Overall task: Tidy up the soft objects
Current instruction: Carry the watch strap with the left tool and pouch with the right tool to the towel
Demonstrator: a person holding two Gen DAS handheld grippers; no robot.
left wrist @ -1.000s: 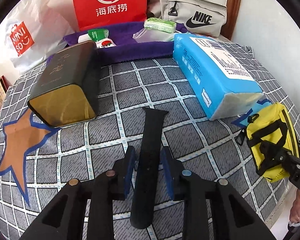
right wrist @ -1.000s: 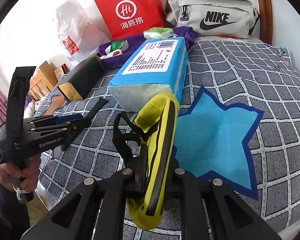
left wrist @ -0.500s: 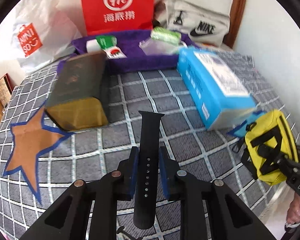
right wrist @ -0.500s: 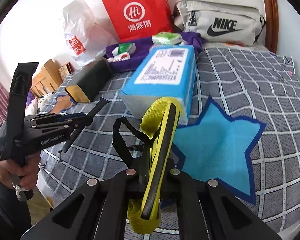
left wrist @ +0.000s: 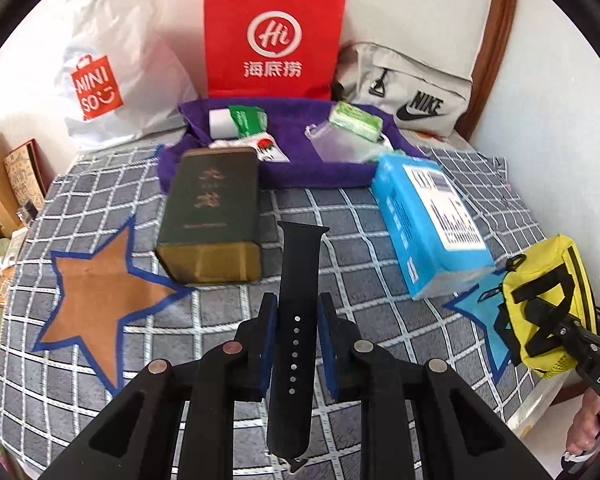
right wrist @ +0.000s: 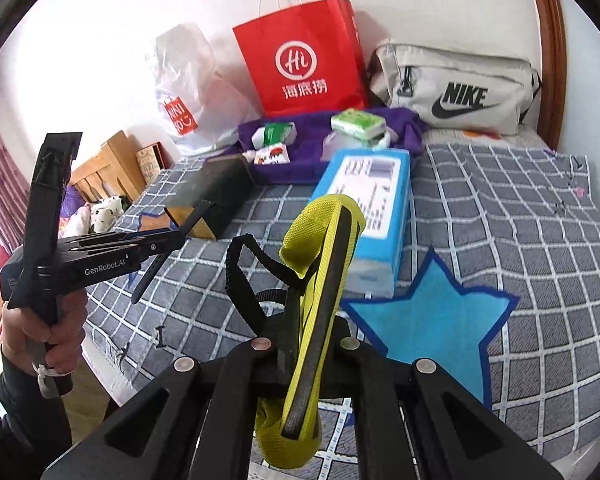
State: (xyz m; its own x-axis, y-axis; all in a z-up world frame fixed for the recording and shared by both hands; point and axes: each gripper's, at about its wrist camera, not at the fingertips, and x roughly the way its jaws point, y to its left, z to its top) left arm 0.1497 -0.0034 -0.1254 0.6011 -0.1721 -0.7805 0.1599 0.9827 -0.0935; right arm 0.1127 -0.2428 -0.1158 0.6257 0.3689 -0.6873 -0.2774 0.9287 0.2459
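My left gripper (left wrist: 298,310) is shut on a black watch strap (left wrist: 298,280) and holds it lifted above the checked bedspread (left wrist: 228,320). It also shows in the right wrist view (right wrist: 176,236), at the left. My right gripper (right wrist: 312,322) is shut on a small yellow pouch with black straps (right wrist: 320,264), held above the bed's near edge, left of a blue star patch (right wrist: 432,320). The pouch also shows at the right in the left wrist view (left wrist: 548,300). An orange star patch (left wrist: 100,284) lies at the left.
A dark green tin box (left wrist: 212,216) and a blue tissue pack (left wrist: 428,220) lie mid-bed. Behind them a purple cloth tray (left wrist: 300,168) holds small packets. A red paper bag (left wrist: 272,36), a white Miniso bag (left wrist: 112,80) and a grey Nike bag (left wrist: 412,92) stand against the wall.
Both grippers have risen and drawn back from the bed with their loads. The left gripper closed on the watch strap and lifted it off the bedspread.
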